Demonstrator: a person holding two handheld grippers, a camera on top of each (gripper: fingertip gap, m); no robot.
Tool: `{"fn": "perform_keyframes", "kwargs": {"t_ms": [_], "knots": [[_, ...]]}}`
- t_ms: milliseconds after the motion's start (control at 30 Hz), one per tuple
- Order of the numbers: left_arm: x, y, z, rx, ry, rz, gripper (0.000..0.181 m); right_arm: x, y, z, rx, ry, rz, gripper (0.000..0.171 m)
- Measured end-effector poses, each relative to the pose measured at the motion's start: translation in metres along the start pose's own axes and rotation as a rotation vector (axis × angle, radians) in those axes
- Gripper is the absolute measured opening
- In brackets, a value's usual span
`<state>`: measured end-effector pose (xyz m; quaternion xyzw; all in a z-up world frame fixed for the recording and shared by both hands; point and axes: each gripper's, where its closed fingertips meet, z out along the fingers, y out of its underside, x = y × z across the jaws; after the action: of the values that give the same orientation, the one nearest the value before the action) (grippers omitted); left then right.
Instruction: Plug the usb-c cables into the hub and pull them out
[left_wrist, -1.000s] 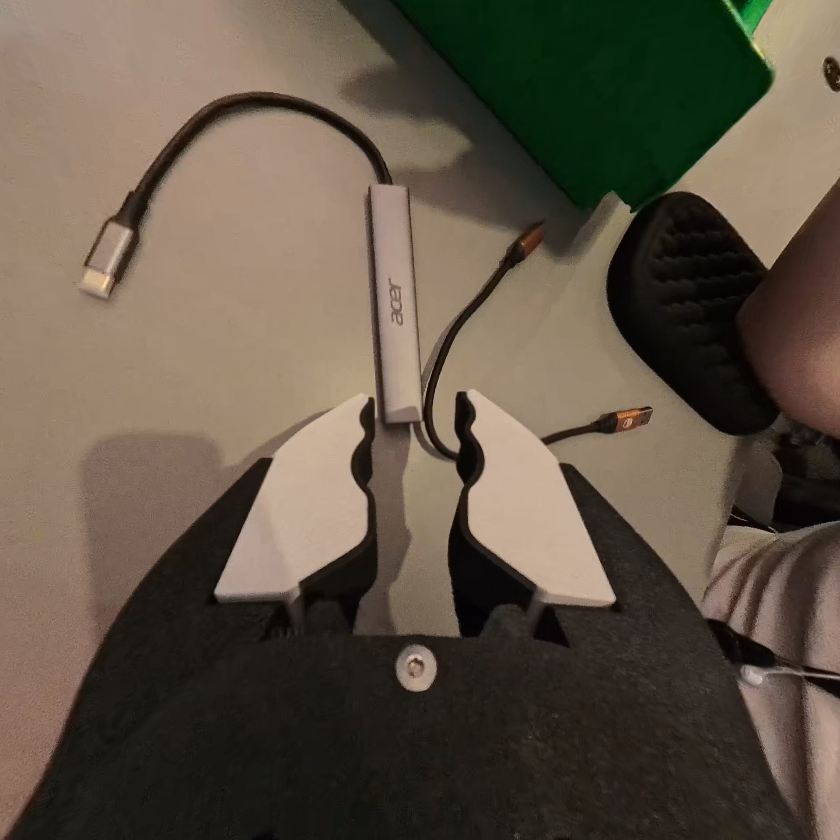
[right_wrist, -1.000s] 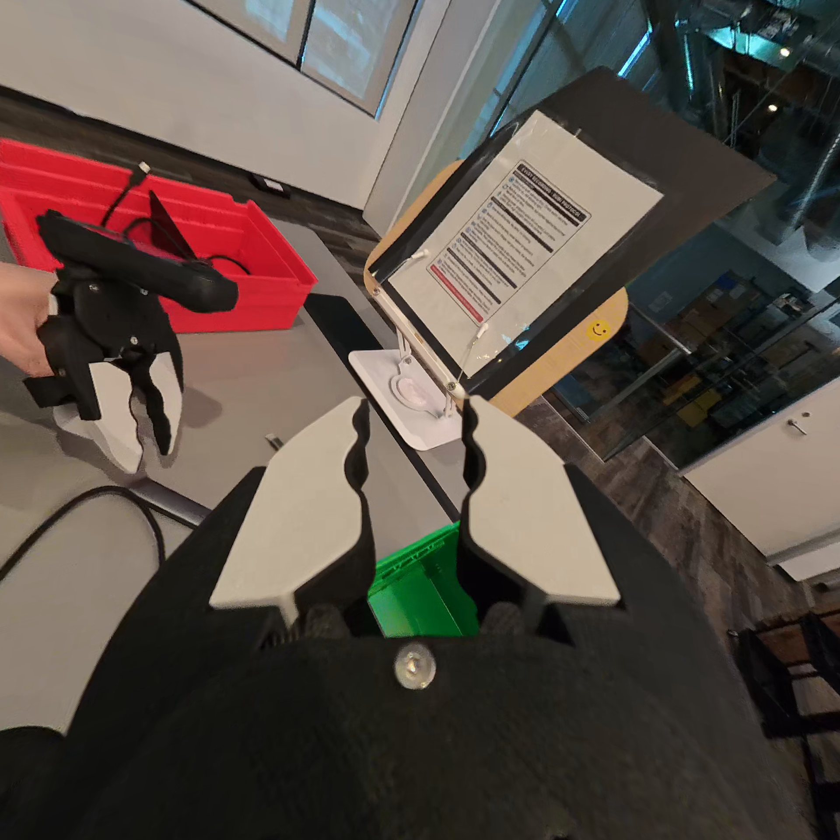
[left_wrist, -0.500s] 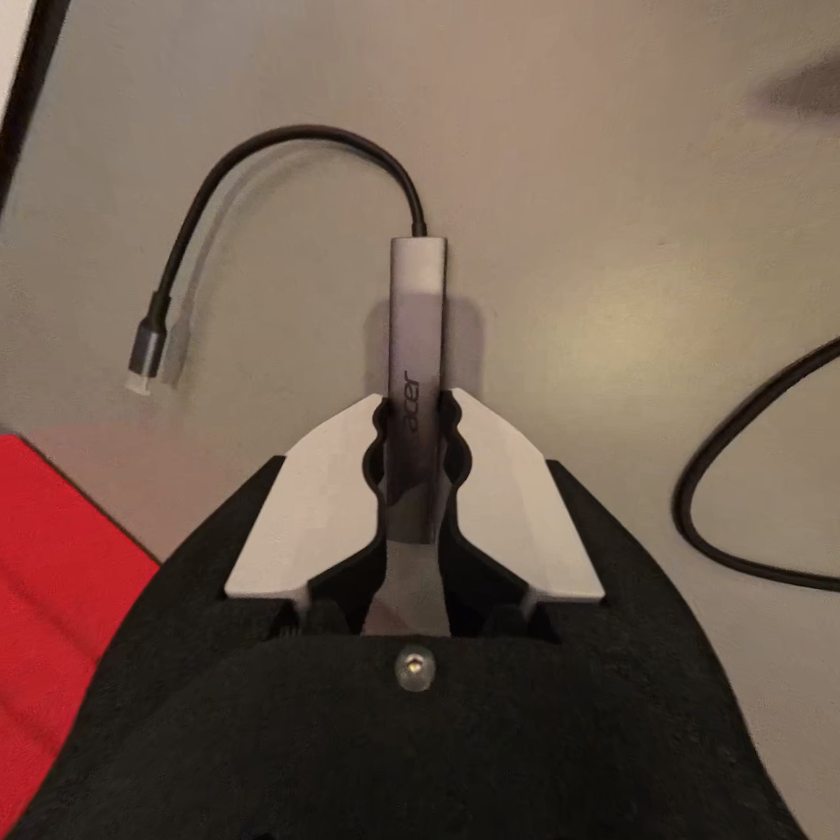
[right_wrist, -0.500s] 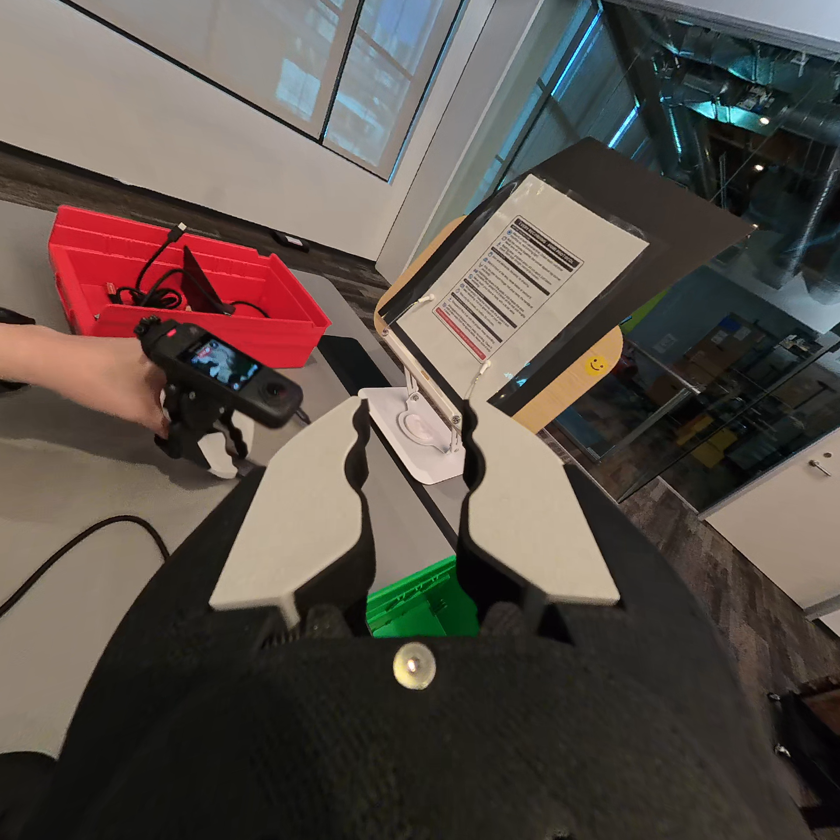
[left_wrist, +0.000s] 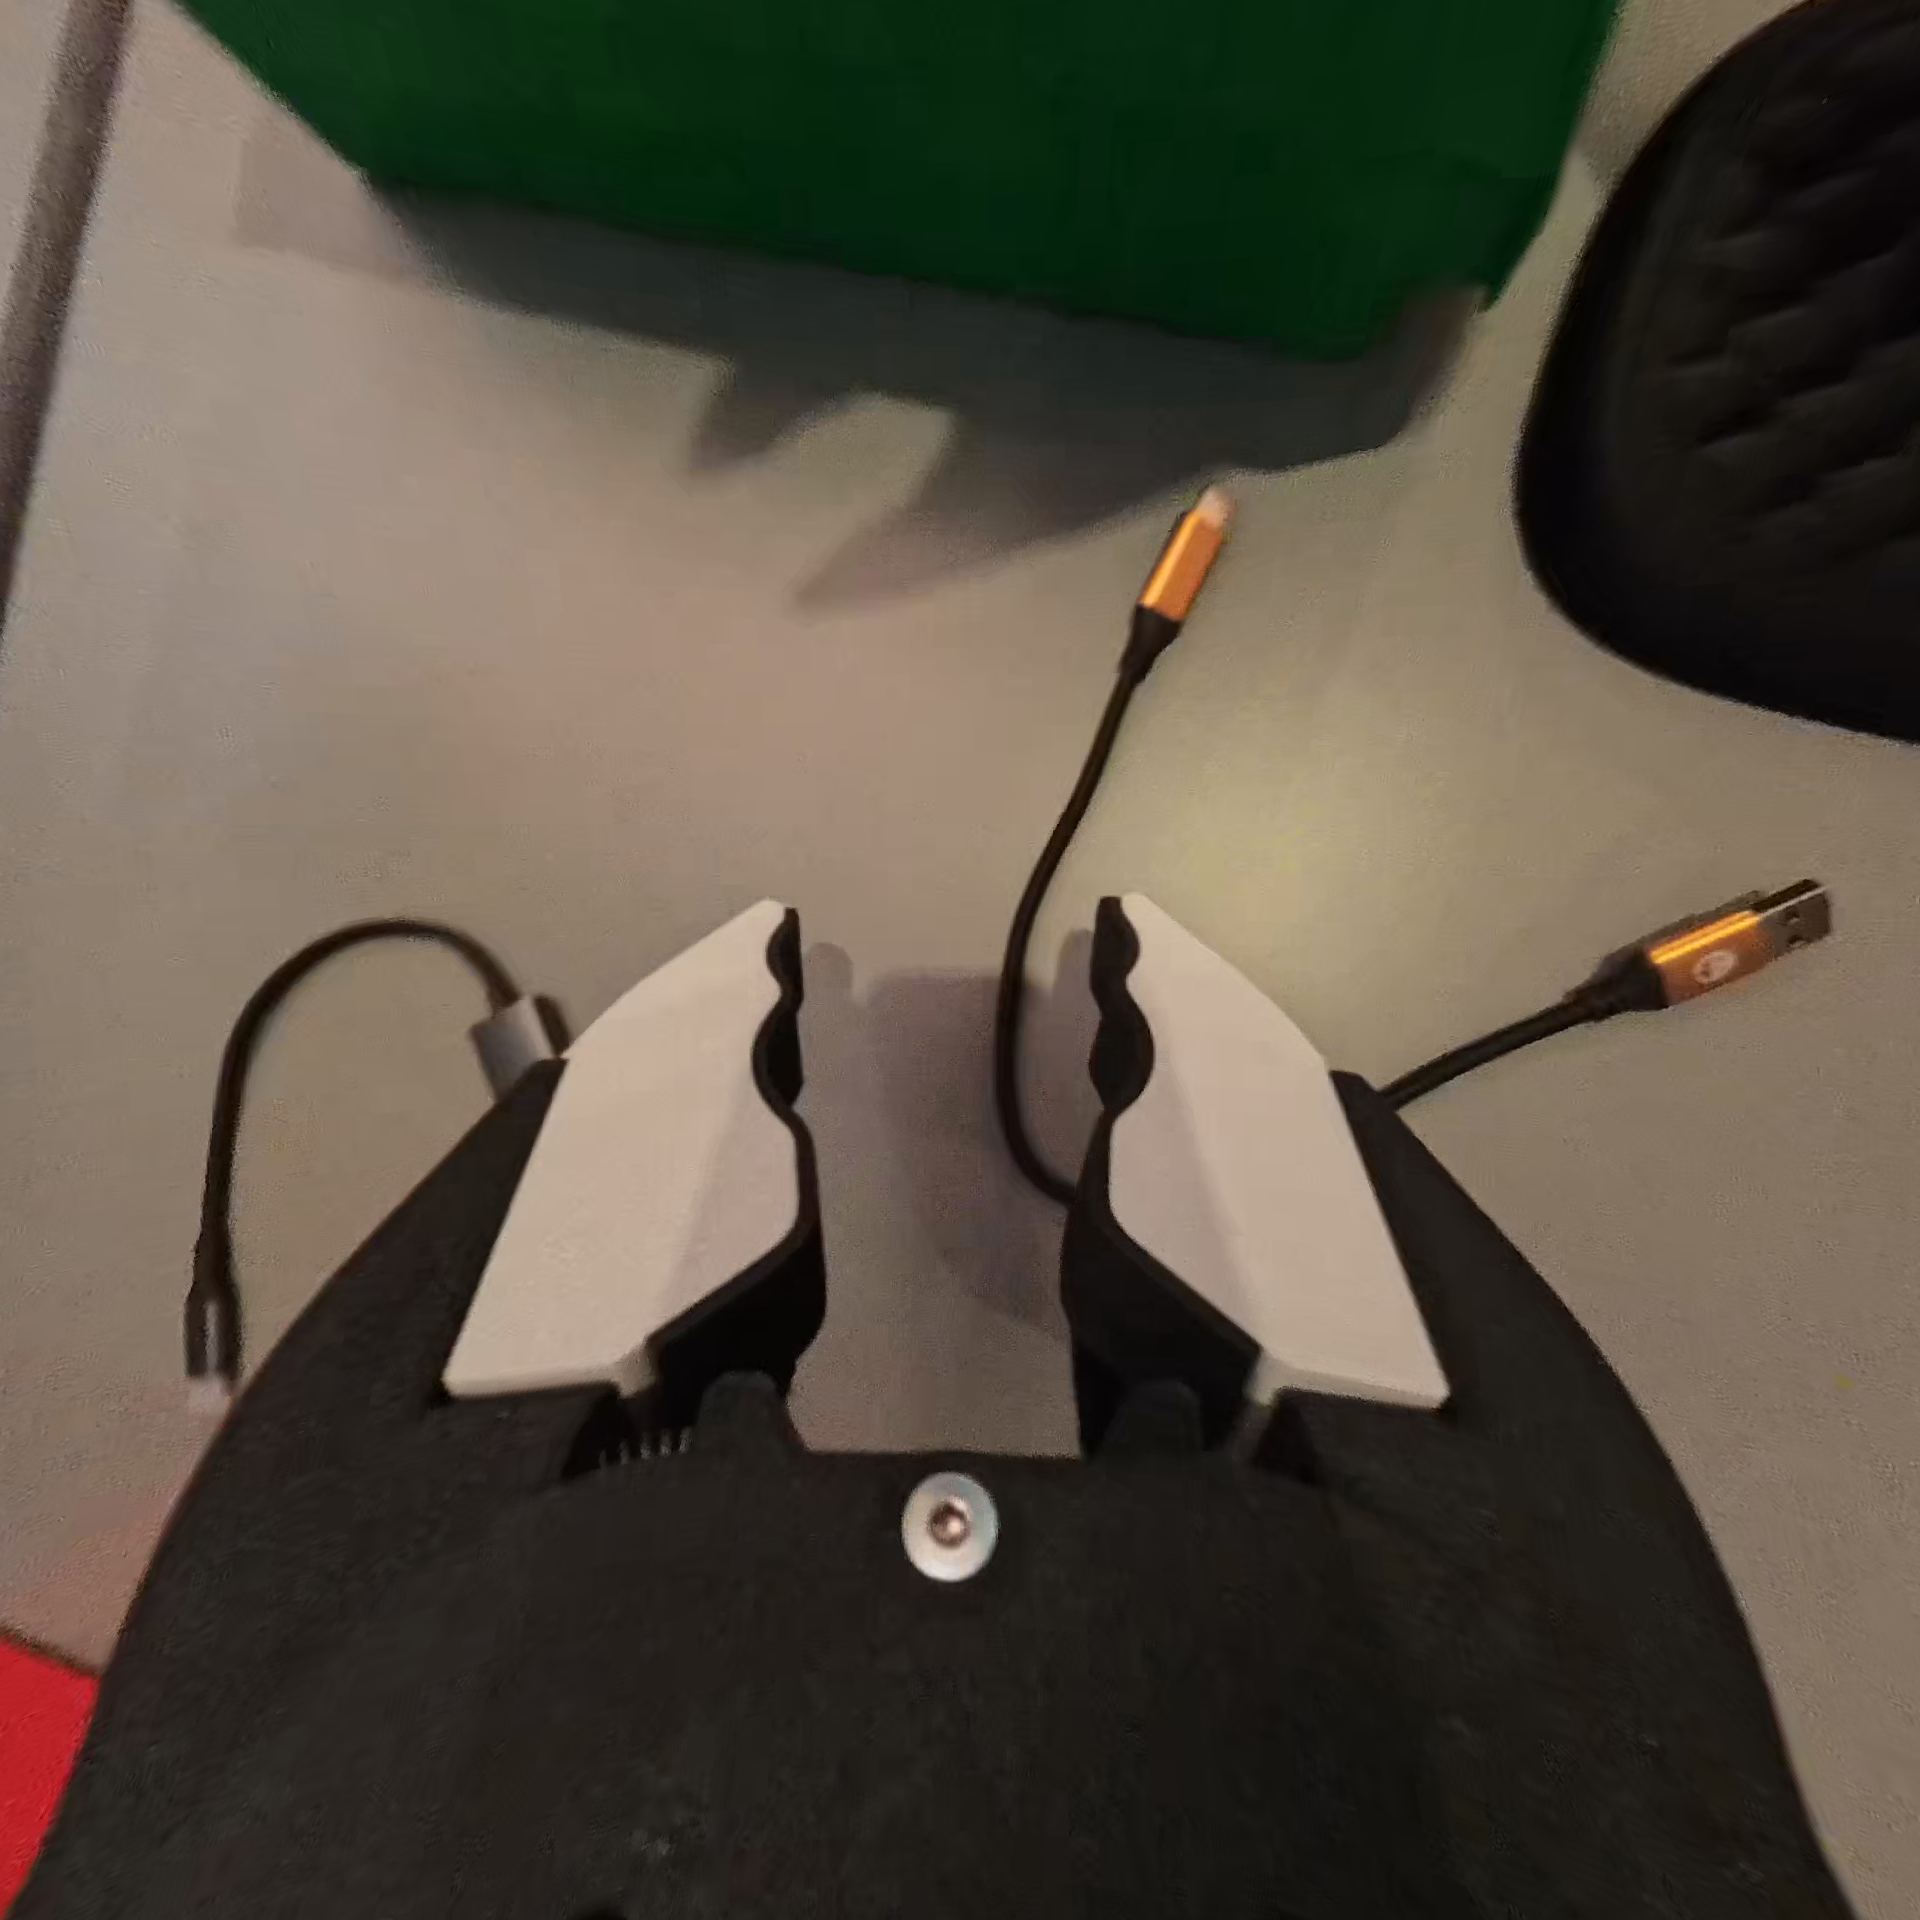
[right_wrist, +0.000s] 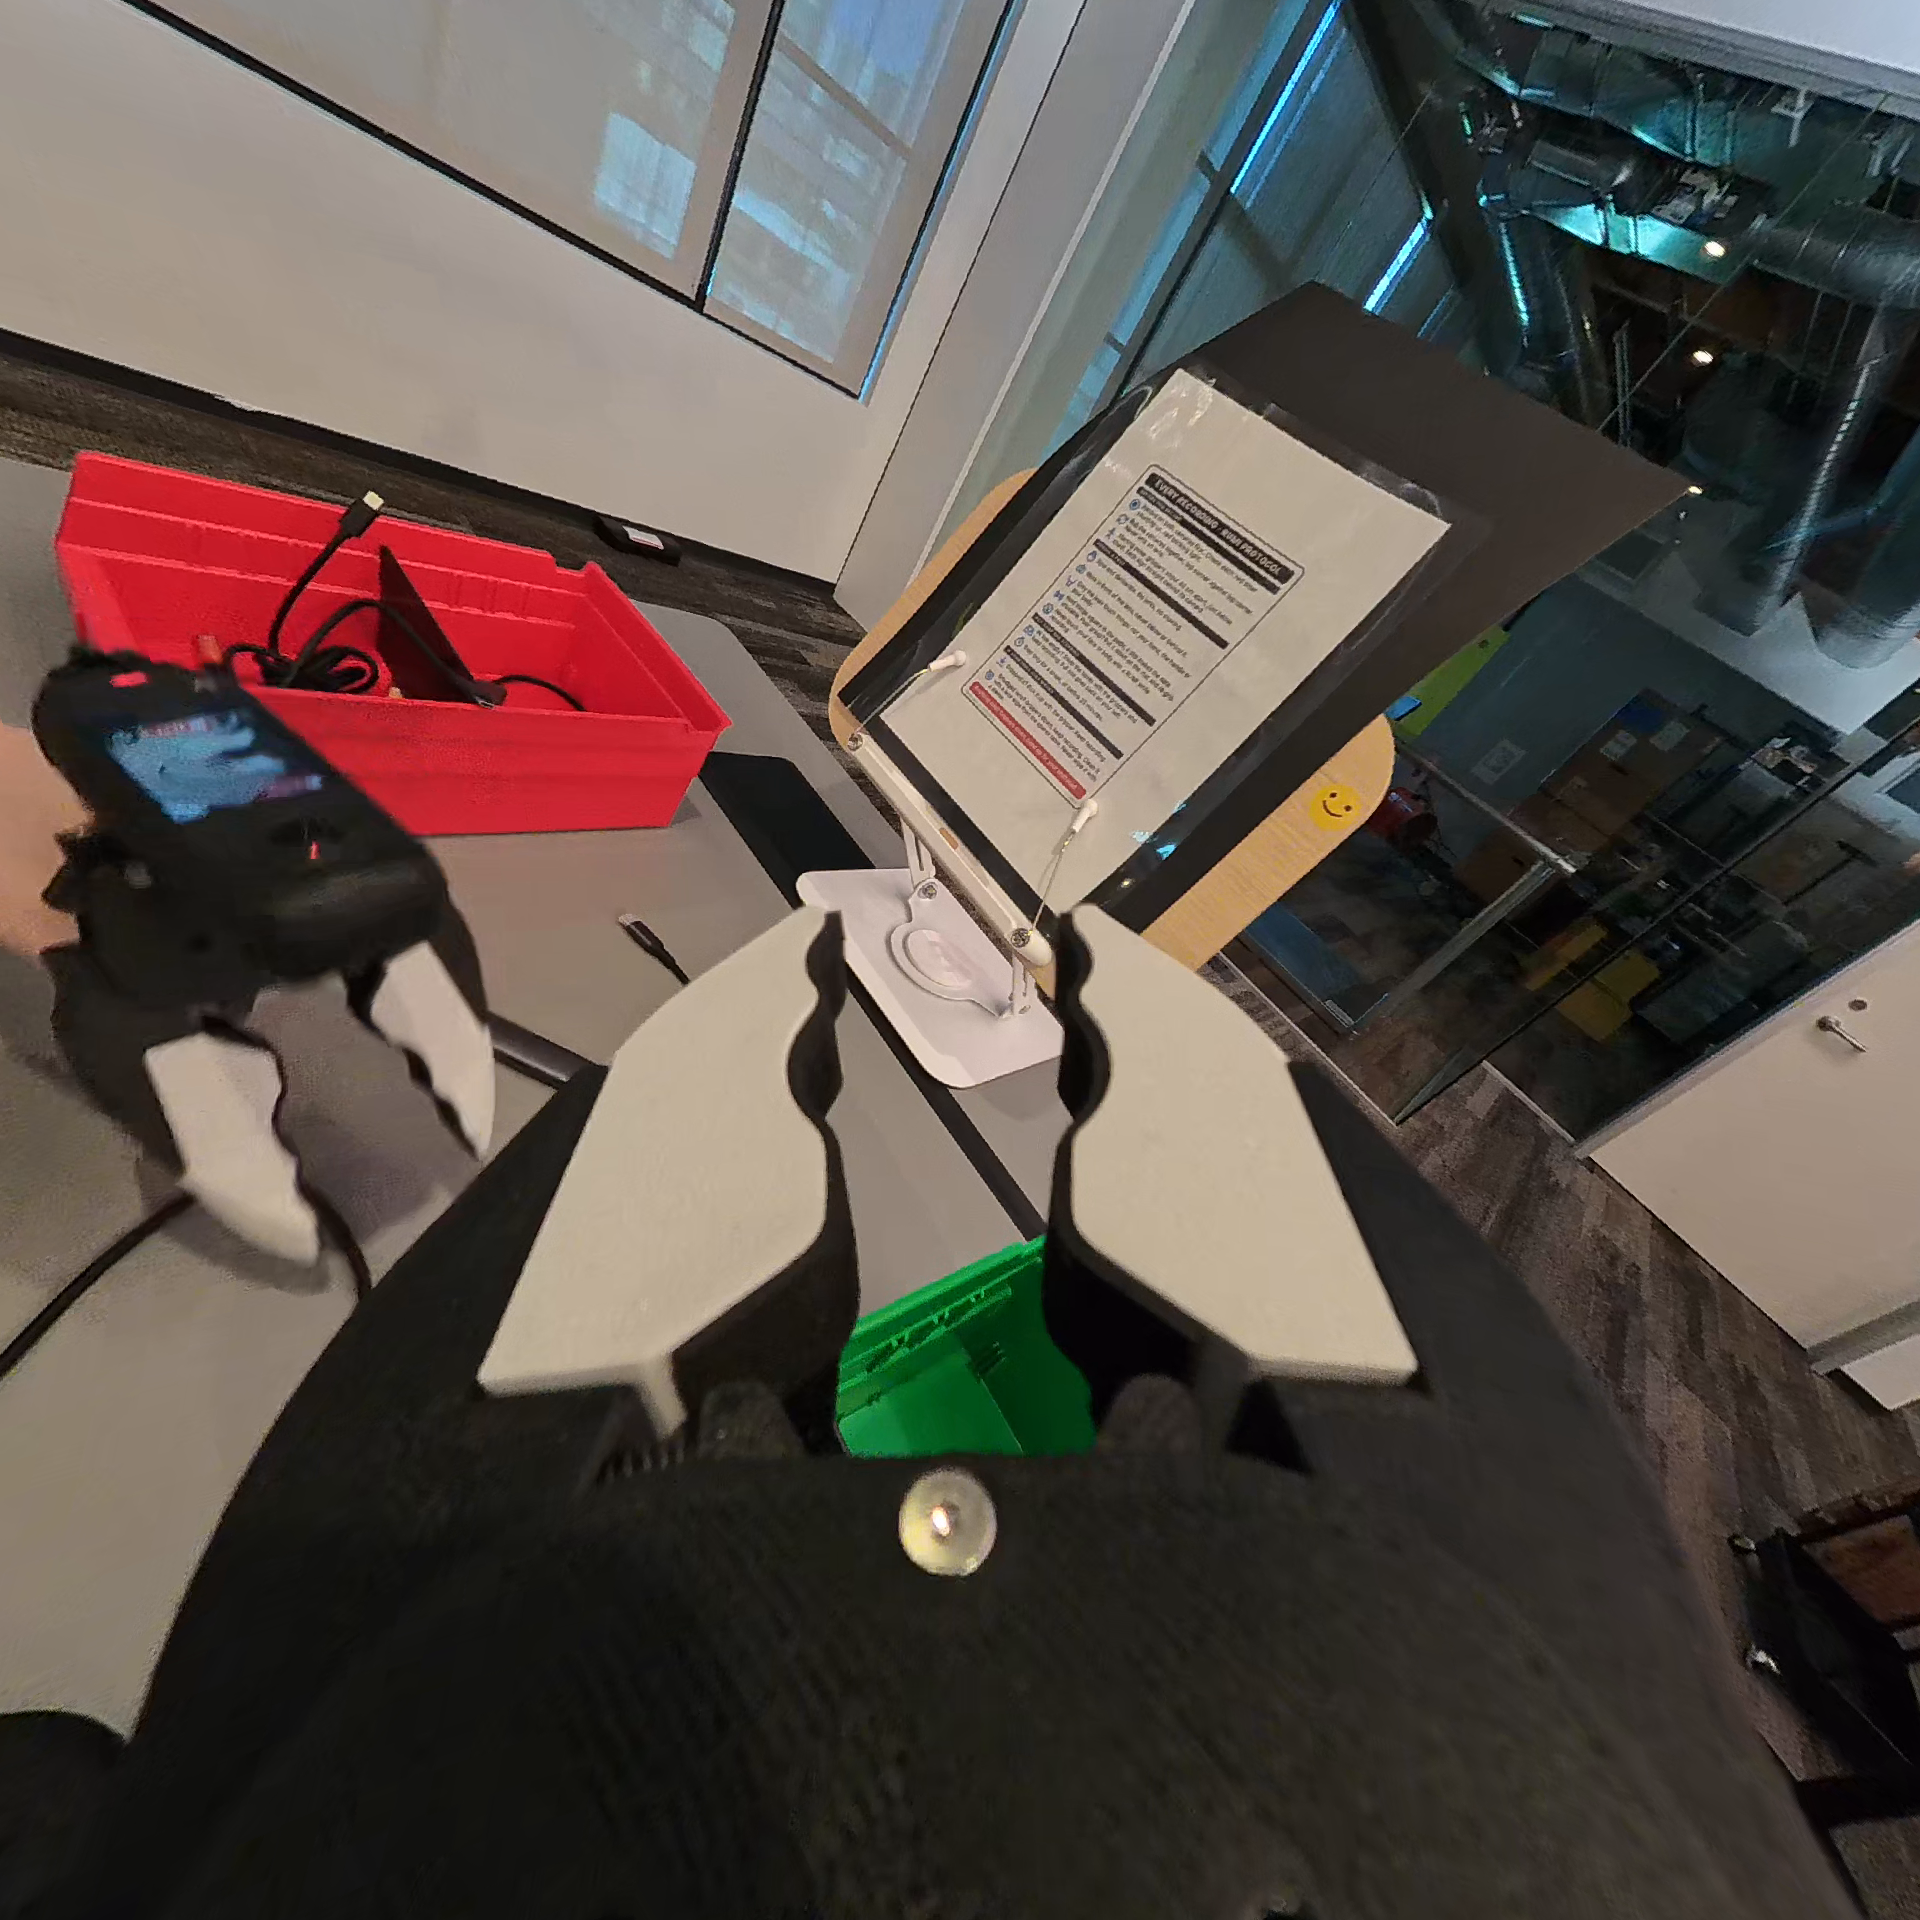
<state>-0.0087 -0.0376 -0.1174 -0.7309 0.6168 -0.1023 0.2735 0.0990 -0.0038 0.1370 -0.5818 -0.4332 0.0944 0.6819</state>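
Observation:
My left gripper (left_wrist: 948, 914) is open and empty, low over the grey table. Only the grey end of the hub (left_wrist: 511, 1039) shows, beside my left finger; the rest is hidden under it. The hub's black pigtail (left_wrist: 301, 961) loops left to its plug (left_wrist: 208, 1340). The orange-ended cable (left_wrist: 1023, 987) runs between my fingers; its USB-C plug (left_wrist: 1184, 561) lies ahead and its other plug (left_wrist: 1714, 945) lies to the right. My right gripper (right_wrist: 948, 925) is open and empty, raised and pointing away from the table. The left gripper (right_wrist: 384, 1195) also shows in the right wrist view.
A green bin (left_wrist: 883, 135) stands just beyond the cable and also shows in the right wrist view (right_wrist: 956, 1351). A black textured pad (left_wrist: 1745, 364) sits at right. A red bin (right_wrist: 436, 769) with cables and a tablet stand (right_wrist: 935, 977) holding a sheet stand farther off. The gap from one gripper's tips to the other's is roughly 25 cm. The left tips stand about 10 cm off the hub (left_wrist: 511, 1039). The hub's black pigtail (left_wrist: 301, 961) lies some 15 cm from my left tips, 35 cm from my right tips.
My left gripper was shut on the hub half a second ago; it is now open, the hub lies to its left, and the gripper has swung over the orange-ended cable. My right gripper stays open.

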Motion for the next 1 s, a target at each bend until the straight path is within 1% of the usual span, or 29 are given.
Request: {"fn": "perform_keyframes", "kwargs": {"t_ms": [33, 100, 200, 233, 267, 300, 333, 433, 500, 567, 700, 767, 833, 867, 933, 1000], "knots": [[0.009, -0.008, 0.009, -0.013, 0.037, 0.040, 0.055, 0.000, 0.000, 0.000, -0.004, 0.000, -0.002, 0.040], [0.021, -0.021, 0.031, -0.044, 0.098, 0.106, 0.054, -0.002, 0.000, -0.001, -0.006, -0.003, -0.011, 0.040], [0.034, -0.033, 0.060, -0.086, 0.205, 0.121, 0.053, -0.003, 0.001, -0.002, -0.015, -0.006, -0.019, 0.040], [0.040, -0.037, 0.066, -0.089, 0.255, 0.120, 0.046, -0.003, 0.002, -0.003, -0.019, -0.003, -0.022, 0.040], [0.046, -0.043, 0.067, -0.075, 0.305, 0.120, 0.019, -0.002, 0.003, -0.003, -0.023, 0.002, -0.022, 0.040], [0.052, -0.045, 0.066, -0.078, 0.345, 0.134, 0.011, 0.000, 0.004, -0.004, -0.026, 0.006, -0.021, 0.040], [0.054, -0.045, 0.066, -0.088, 0.353, 0.152, 0.010, 0.001, 0.004, -0.005, -0.025, 0.011, -0.020, 0.040], [0.039, -0.044, 0.060, -0.096, 0.256, 0.203, 0.008, 0.004, 0.000, -0.010, -0.003, 0.029, -0.018, 0.040], [0.029, -0.051, 0.039, -0.028, 0.231, 0.183, 0.007, 0.007, -0.009, -0.013, 0.039, 0.045, -0.012, 0.039], [0.017, -0.063, 0.005, 0.071, 0.236, 0.144, 0.007, 0.008, -0.022, -0.013, 0.111, 0.055, 0.003, 0.039], [-0.007, -0.090, -0.089, 0.418, 0.264, 0.040, 0.006, 0.007, -0.051, -0.003, 0.281, 0.039, 0.079, 0.038], [-0.016, -0.095, -0.136, 0.587, 0.290, 0.001, 0.006, 0.001, -0.060, 0.007, 0.342, -0.010, 0.136, 0.038], [-0.029, -0.095, -0.176, 0.714, 0.260, -0.021, 0.006, -0.017, -0.068, 0.021, 0.390, -0.128, 0.187, 0.040], [-0.034, -0.092, -0.193, 0.761, 0.246, -0.026, 0.006, -0.032, -0.072, 0.028, 0.420, -0.224, 0.210, 0.042], [-0.045, -0.087, -0.217, 0.818, 0.187, -0.032, 0.005, -0.064, -0.078, 0.042, 0.462, -0.436, 0.278, 0.049], [-0.055, -0.078, -0.240, 0.853, 0.126, -0.037, 0.005, -0.088, -0.081, 0.066, 0.446, -0.547, 0.354, 0.050]]}}
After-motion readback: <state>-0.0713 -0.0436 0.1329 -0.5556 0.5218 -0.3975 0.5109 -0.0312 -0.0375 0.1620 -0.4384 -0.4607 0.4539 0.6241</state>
